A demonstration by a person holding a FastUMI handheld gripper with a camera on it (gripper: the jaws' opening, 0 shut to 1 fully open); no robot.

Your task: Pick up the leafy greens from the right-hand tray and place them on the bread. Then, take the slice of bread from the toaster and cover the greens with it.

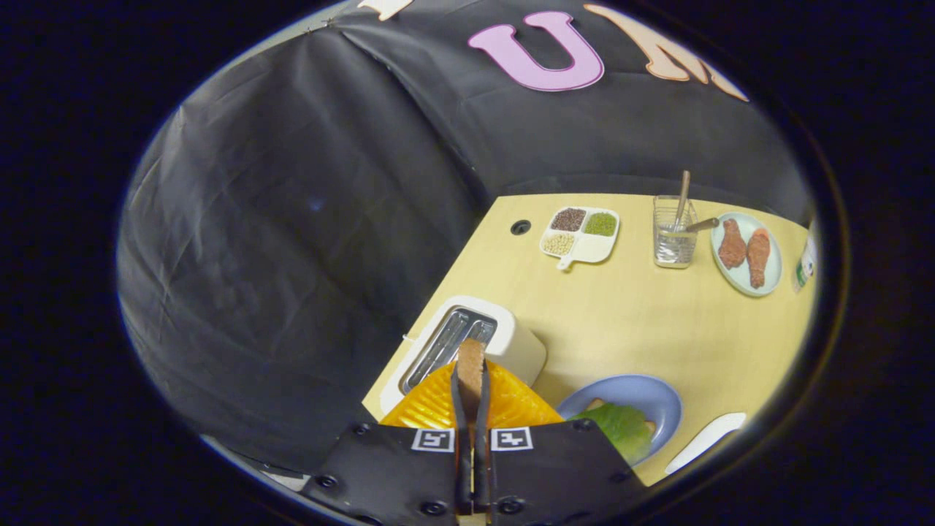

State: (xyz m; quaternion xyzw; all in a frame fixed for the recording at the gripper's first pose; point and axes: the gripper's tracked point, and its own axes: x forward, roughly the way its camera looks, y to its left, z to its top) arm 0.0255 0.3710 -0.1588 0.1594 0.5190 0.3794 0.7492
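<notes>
A: Brown bread slice [470, 363] sits pinched between our jaws, so the gripper [471, 387] is nearly closed, with both sides pressing on the slice. We hold it above the white toaster [511, 343], near its slots.

B: So which step are we on?

A: We think the greens part is done. The leafy greens [619, 427] lie on the bread in the blue plate [643, 394], just to the right of our jaws. Now we are on the covering step.

B: What do we need next?

A: We guess we must carry the slice over to the plate, lay it flat and lower it onto the greens.

B: Which way does the slice point?

A: We see it edge-on. Its long side runs straight ahead along our jaws, toward the toaster. The yellow bench [657, 321] lies under everything.
</notes>
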